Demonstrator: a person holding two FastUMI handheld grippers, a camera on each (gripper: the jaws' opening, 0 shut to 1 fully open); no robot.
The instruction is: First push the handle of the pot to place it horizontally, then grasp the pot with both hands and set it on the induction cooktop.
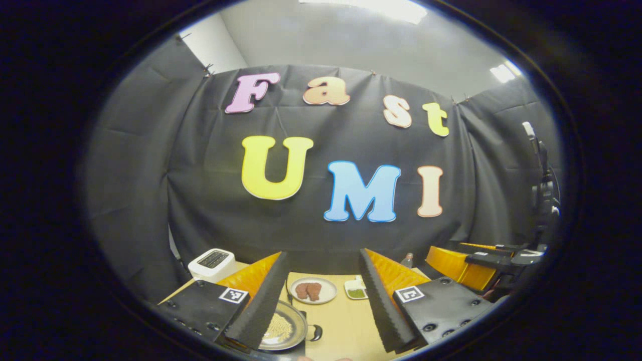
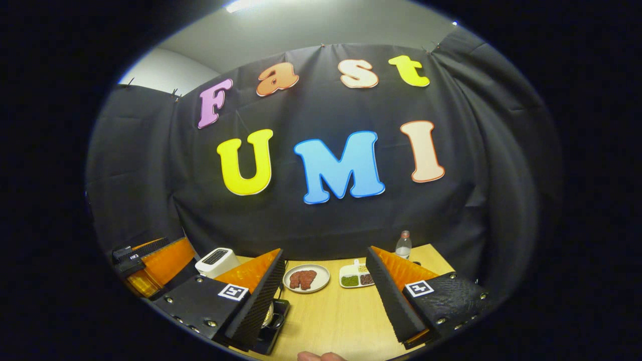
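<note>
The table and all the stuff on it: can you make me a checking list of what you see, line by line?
Surface: wooden table, bare in the middle.
Job's things: pot holding pale grains, near the left tongs' left finger; black cooktop partly hidden behind the right tongs' finger.
Clutter: plate of brown meat, divided dish of seasonings, clear bottle, white toaster.
Grippers: both tongs open, holding nothing, above the table's near edge.
Cables: thin dark cord beside the pot.
Surroundings: black cloth wall, ceiling lights.
</note>
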